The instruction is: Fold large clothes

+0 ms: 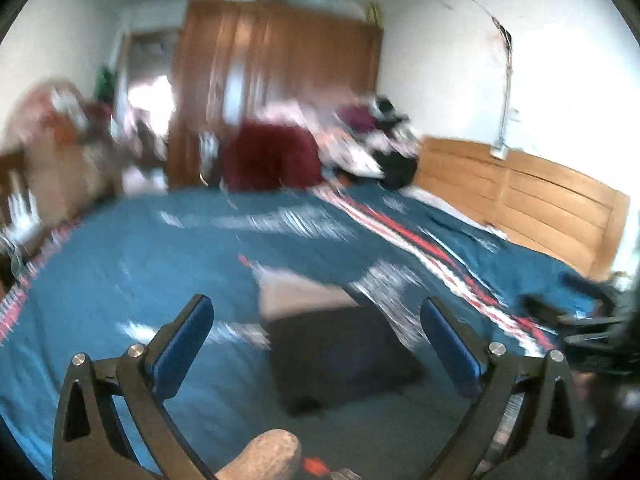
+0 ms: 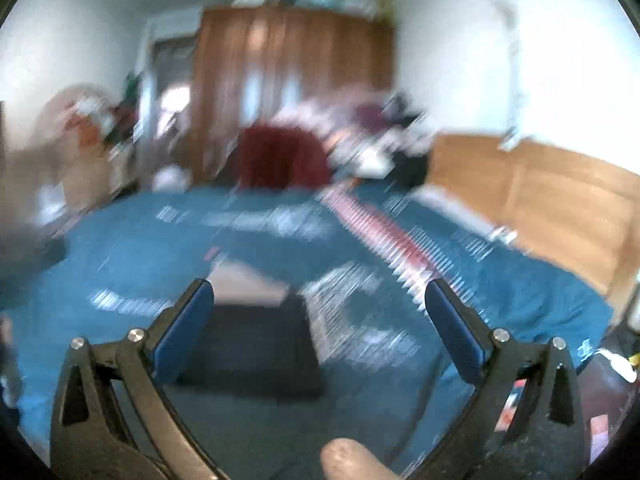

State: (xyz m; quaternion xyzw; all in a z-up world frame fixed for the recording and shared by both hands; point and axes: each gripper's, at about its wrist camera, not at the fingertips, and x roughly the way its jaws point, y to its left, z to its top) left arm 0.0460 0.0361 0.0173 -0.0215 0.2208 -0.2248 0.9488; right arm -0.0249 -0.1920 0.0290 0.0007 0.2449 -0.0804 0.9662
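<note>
A dark folded garment [image 1: 340, 364] lies flat on the blue bedspread [image 1: 140, 264], with a pale beige folded piece [image 1: 300, 292] just behind it. My left gripper [image 1: 316, 301] hovers above them, open, with nothing between its blue pads [image 1: 188, 344]. In the right wrist view the same dark garment [image 2: 256, 352] and beige piece [image 2: 248, 284] lie below and left of centre. My right gripper [image 2: 319, 284] is open and holds nothing, well clear of the cloth. Both views are blurred.
A heap of unfolded clothes, maroon [image 1: 272, 156] and mixed colours [image 1: 372, 148], sits at the far side of the bed. Behind it stands a wooden wardrobe [image 1: 280, 80]; a wooden headboard [image 1: 520, 200] runs along the right. A red-and-white stripe [image 1: 420, 248] crosses the bedspread.
</note>
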